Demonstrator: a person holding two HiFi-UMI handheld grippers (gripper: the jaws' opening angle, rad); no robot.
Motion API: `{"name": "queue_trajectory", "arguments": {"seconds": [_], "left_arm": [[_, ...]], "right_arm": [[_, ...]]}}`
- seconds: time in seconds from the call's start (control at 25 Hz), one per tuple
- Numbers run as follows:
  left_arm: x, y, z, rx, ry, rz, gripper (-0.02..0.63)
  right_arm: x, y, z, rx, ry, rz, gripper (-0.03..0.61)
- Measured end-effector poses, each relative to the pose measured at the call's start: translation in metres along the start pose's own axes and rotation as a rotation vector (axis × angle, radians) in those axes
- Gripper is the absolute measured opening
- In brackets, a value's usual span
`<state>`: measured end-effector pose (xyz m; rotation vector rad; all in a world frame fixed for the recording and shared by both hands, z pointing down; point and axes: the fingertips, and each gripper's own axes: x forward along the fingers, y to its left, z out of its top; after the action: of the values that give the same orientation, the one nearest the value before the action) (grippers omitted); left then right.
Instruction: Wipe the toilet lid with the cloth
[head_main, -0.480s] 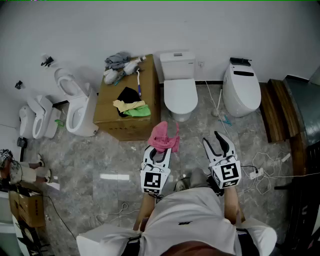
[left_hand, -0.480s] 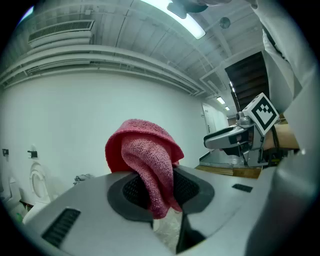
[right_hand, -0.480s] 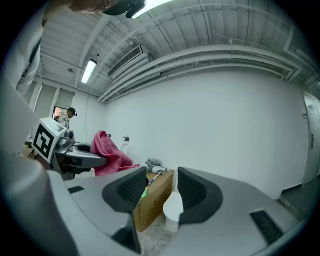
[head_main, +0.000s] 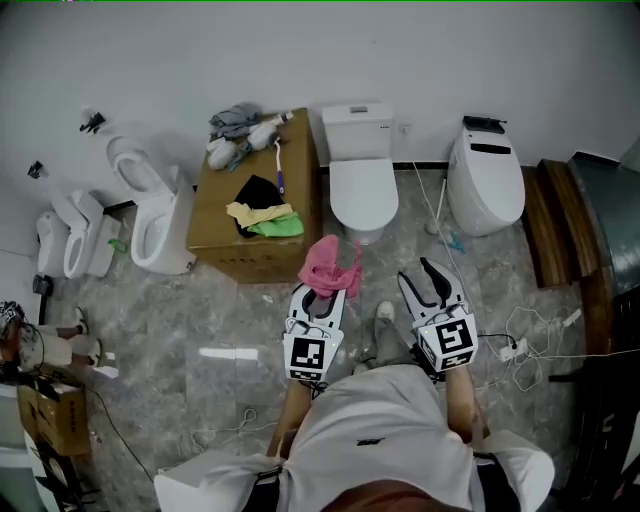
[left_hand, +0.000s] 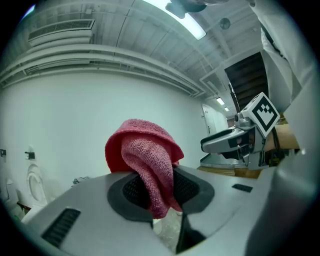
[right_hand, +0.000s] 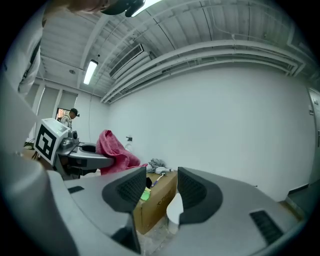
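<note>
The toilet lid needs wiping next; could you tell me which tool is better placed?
Left. The left tool grips the cloth, close in front of the toilet lid. The right tool is open and empty.

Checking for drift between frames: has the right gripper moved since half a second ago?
Yes, slightly. In the head view the right gripper has crept forward and a little left, closing on the centre toilet.

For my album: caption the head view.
Left gripper grips pink cloth before a white toilet; right gripper open.
</note>
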<state>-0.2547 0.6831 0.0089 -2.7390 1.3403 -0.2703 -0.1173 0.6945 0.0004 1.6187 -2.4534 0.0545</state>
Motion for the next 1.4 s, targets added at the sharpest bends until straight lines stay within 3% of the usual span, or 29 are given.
{"name": "queue_trajectory", "arguments": {"seconds": [0.28,0.8,1.4], "left_arm": [[0.045,0.022,-0.006,-0.008,0.004,0.018,0.109],[0.183,0.062,-0.001,-0.026,0.039,0.075,0.109],[0.291,0.09,0.012,0.012,0.072,0.123,0.109]], "right_arm": [[0.046,-0.028,-0.002,-0.009,0.008,0.024,0.207],[0.152,-0.135,0.002,-0.012,0.03,0.094,0.207],[0.235,-0.211,0.004,-0.012,0.034,0.164,0.207]]}}
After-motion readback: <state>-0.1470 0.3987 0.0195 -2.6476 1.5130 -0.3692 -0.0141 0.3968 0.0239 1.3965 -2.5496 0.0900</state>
